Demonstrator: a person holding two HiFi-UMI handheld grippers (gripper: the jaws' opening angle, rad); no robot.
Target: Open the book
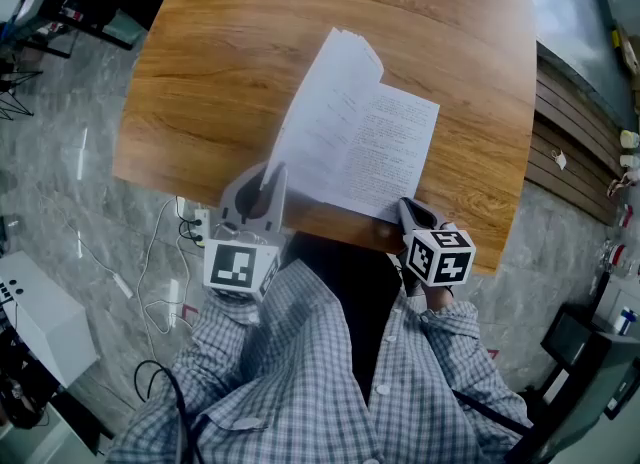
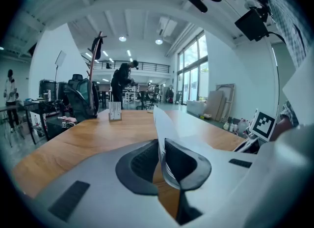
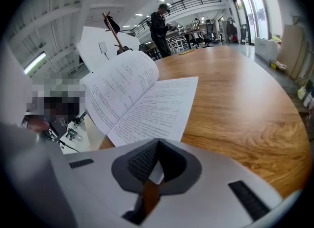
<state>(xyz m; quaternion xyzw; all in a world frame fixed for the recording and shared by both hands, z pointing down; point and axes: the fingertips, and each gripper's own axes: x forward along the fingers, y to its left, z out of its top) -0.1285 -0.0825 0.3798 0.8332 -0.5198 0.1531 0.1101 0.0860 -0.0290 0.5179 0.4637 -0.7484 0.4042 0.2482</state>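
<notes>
The book (image 1: 385, 152) lies open on the wooden counter (image 1: 200, 72), close to the near edge and slightly right of the middle; its right page rests flat, while the left sheaf of pages (image 1: 325, 102) stands raised off the counter and leans toward the left.

The left claw (image 1: 272, 177) reaches away from the person over the near edge of the counter, pointing a little below level; its jaws are narrow and pinched on the near edge of that raised sheaf, which runs upright between the two pads in the left gripper view; its marker cube (image 1: 240, 267) sits just above a checked sleeve (image 1: 225, 352).

The right claw (image 1: 408, 210) points more steeply down at the near right corner of the book, right by the counter's edge; its jaws are closed tight, with a sliver of white page showing between the pads in the right gripper view; the printed right page spreads out just beyond its tip; its own marker cube (image 1: 440, 257) sits over the right hand (image 1: 437, 297), and the two claws are well apart, one at each near corner of the book.
</notes>
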